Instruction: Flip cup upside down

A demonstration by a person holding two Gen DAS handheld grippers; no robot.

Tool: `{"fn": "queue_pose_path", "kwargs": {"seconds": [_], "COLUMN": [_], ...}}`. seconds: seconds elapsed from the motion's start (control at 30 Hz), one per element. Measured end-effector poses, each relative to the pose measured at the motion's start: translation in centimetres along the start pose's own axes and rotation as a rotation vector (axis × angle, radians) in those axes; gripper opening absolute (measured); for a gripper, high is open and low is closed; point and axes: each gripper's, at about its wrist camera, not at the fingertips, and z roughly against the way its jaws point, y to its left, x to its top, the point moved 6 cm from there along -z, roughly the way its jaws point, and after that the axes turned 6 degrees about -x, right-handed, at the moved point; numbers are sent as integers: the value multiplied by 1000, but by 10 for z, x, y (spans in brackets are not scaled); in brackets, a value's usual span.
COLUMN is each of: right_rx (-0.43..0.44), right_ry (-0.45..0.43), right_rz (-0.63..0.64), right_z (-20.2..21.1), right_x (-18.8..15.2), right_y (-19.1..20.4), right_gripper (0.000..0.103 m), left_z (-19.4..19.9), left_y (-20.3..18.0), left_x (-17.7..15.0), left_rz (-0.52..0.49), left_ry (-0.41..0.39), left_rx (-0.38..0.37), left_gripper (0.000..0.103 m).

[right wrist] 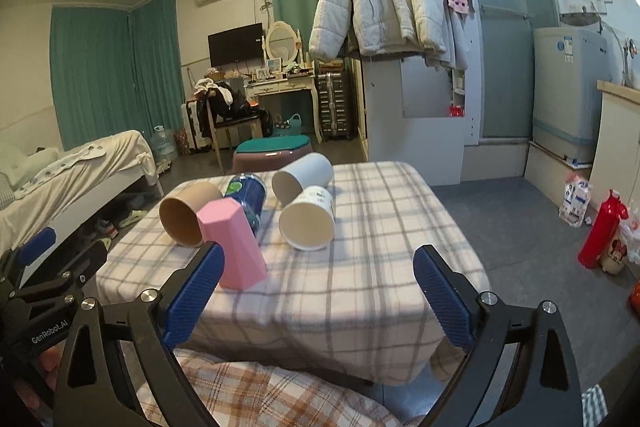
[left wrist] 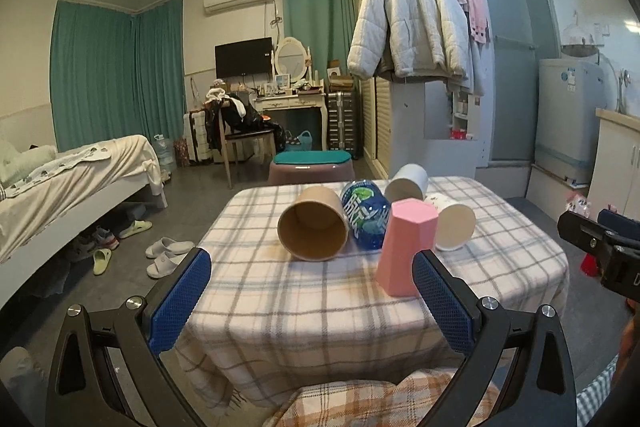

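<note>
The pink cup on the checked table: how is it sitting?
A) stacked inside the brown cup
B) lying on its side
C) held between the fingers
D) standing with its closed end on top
D: the pink cup stands alone on the table, flat closed end up, while the brown cup lies beside it.

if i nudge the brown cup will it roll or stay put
The brown cup lies on its side on the cloth, so it would probably roll, curving since it tapers. It looks like thin paper: likely light, easily crushed. The blue can beside it may stop it.
</note>
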Motion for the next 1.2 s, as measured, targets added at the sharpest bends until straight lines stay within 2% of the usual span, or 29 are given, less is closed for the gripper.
{"fn": "queue_pose_path", "kwargs": {"seconds": [0.5, 1.2], "right_rx": [7, -3], "right_ry": [12, 8], "right_rz": [0, 6], "right_z": [-9, -11], "right_x": [-4, -5], "right_y": [5, 6], "right_gripper": [103, 103], "left_z": [-9, -9], "left_y": [-3, -3], "left_x": [-8, -9], "left_rz": [3, 4], "left_ry": [31, 40], "left_rx": [-8, -13], "left_gripper": [103, 103]}}
